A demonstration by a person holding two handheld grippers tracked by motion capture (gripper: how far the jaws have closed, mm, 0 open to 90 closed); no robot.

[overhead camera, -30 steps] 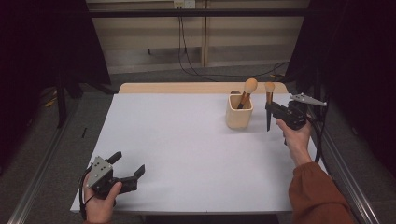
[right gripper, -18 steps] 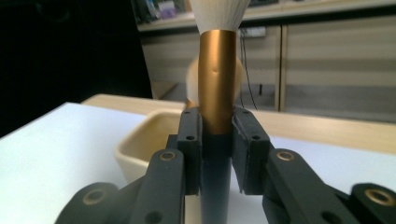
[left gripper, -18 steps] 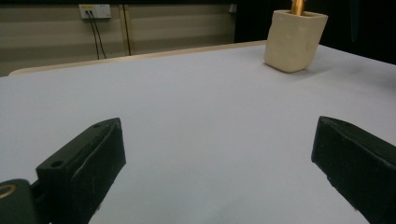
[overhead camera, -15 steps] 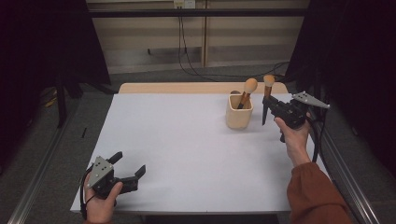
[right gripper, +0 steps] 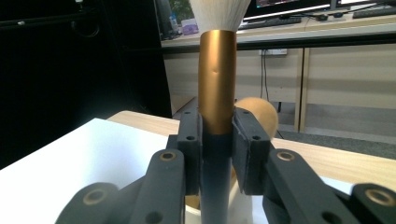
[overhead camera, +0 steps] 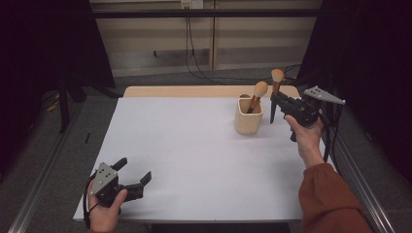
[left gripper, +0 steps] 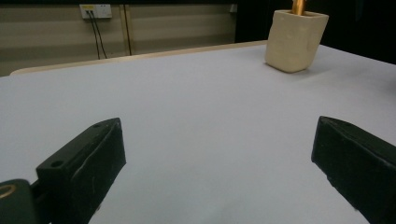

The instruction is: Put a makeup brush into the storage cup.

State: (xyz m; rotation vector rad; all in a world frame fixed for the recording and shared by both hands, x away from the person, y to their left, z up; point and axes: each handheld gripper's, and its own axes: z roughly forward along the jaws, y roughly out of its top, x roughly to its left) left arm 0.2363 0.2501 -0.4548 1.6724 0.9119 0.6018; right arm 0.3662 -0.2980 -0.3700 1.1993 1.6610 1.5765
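Holding a makeup brush with a gold metal ferrule, dark handle and pale bristle head (right gripper: pixel 217 93) upright, your right gripper (overhead camera: pixel 282 106) has its jaws pressed against both sides of the handle just below the ferrule, as the right gripper view shows plainly. In the high view that brush (overhead camera: pixel 275 92) stands in the air at about 2 o'clock on the white table (overhead camera: pixel 194 145), its bristles up and its dark tip pointing down, just beside the cream square ceramic holder (overhead camera: pixel 248 116) on that holder's 3 o'clock side and apart from it. You grip the tool with your right hand (overhead camera: pixel 307 133), whose rust-coloured sleeve (overhead camera: pixel 325 199) comes in from 5 o'clock.

A second brush with a rounded tan bristle head (overhead camera: pixel 257 94) leans inside the holder, its head above the rim and tilted toward 1 o'clock. In the right gripper view, part of that tan head (right gripper: pixel 261 114) peeks out behind the clamped handle.

Your left gripper (overhead camera: pixel 133 175) rests low at about 7 o'clock near the table's near edge, held by your left hand (overhead camera: pixel 104 208). Its jaws stand wide apart with nothing between them; the left gripper view shows bare white tabletop between them and the cream holder (left gripper: pixel 295 39) far off at 1 o'clock.
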